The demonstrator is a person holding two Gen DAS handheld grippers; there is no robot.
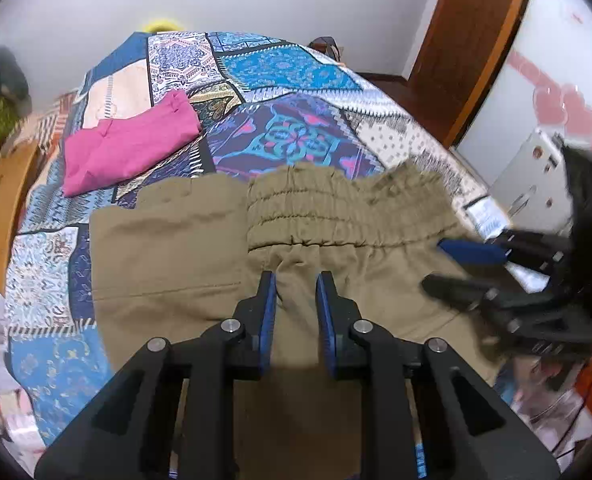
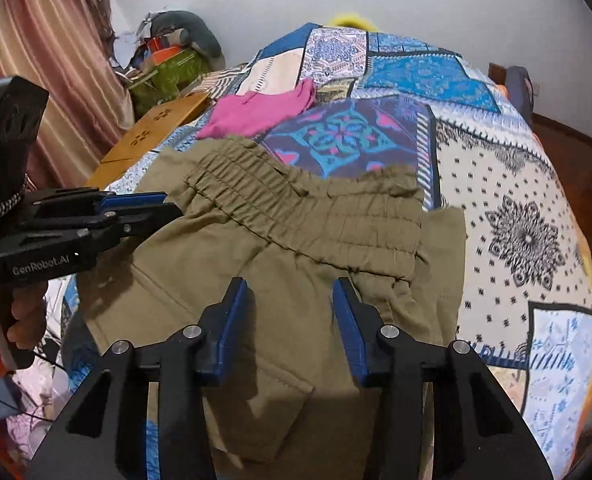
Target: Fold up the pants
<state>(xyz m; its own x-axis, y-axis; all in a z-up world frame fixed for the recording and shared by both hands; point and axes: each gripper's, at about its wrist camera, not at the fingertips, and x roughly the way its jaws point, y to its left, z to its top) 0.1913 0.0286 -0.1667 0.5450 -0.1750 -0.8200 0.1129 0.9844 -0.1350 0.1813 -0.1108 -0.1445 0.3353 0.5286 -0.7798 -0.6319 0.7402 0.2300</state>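
Note:
Khaki pants [image 1: 168, 248] lie on the patchwork bedspread [image 1: 296, 136], their gathered elastic waistband [image 1: 315, 208] on the far side. My left gripper [image 1: 296, 280] is low over the cloth just below the waistband. Its jaws stand narrow and a ridge of khaki fabric sits in the gap, but no pad visibly presses on it. In the right wrist view that left gripper [image 2: 172, 206] reaches the left edge of the pants [image 2: 296, 216]. My right gripper [image 2: 292, 288] is open wider over the right part of the waistband, and shows at the right edge of the pants [image 1: 435, 262] in the left wrist view.
A folded pink garment [image 1: 128, 144] lies farther back on the bed, also in the right wrist view [image 2: 264, 110]. A wooden board [image 2: 156, 128] and a pile of clutter [image 2: 168, 56] flank the left side by a curtain [image 2: 48, 60]. A wooden door [image 1: 467, 40] stands at right.

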